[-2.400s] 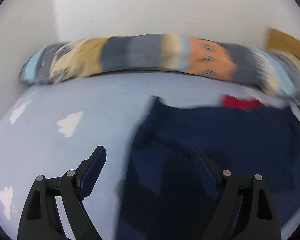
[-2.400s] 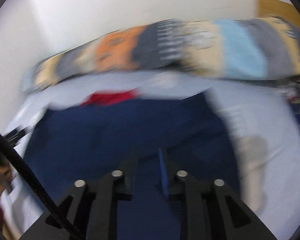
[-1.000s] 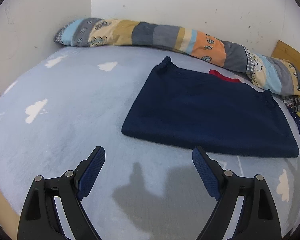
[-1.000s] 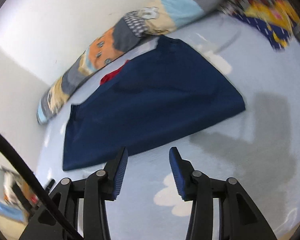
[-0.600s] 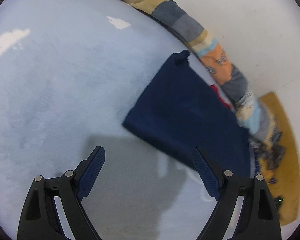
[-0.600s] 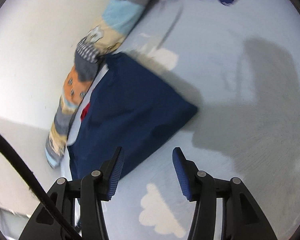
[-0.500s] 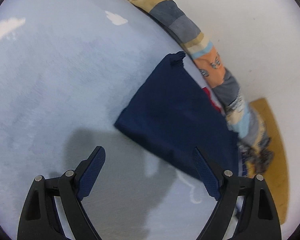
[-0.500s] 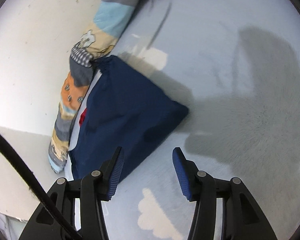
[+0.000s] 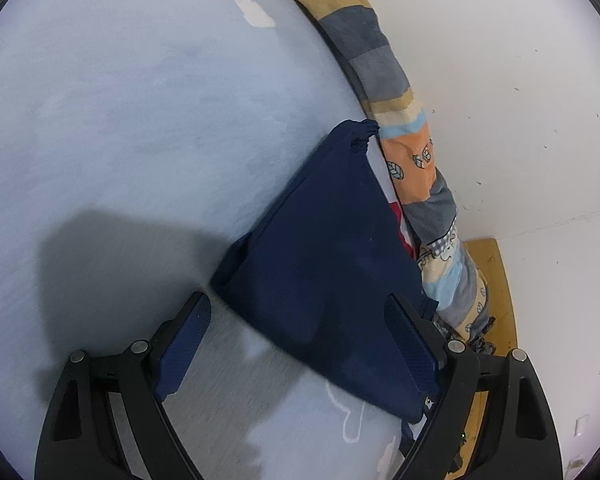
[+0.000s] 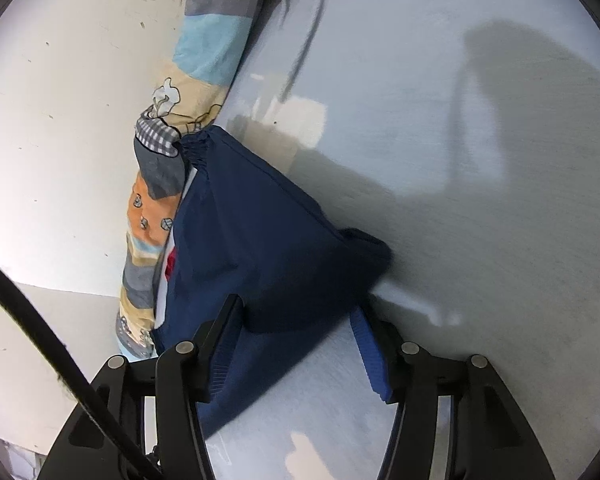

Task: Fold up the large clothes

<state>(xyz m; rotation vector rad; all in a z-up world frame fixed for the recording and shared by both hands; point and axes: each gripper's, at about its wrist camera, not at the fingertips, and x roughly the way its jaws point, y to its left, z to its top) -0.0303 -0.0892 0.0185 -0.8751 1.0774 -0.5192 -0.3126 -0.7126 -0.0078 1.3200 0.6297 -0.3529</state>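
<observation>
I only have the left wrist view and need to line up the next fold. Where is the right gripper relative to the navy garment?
Observer: The right gripper is open and straddles the near edge of the navy garment, with one finger over cloth and the other over the light blue sheet.
Operator: Is that end lying flat?
Observer: No, the garment corner just ahead bulges up, rumpled.
Operator: Anything in the way?
Observer: A black cable crosses the left of that view.

A bed (image 9: 120,120) covered with a pale blue sheet printed with white clouds carries everything. A folded navy garment (image 9: 324,264) lies flat on it, a bit of red showing at its far edge. Along the wall runs a long rolled patchwork quilt (image 9: 384,92), which the garment's gathered corner touches.
</observation>
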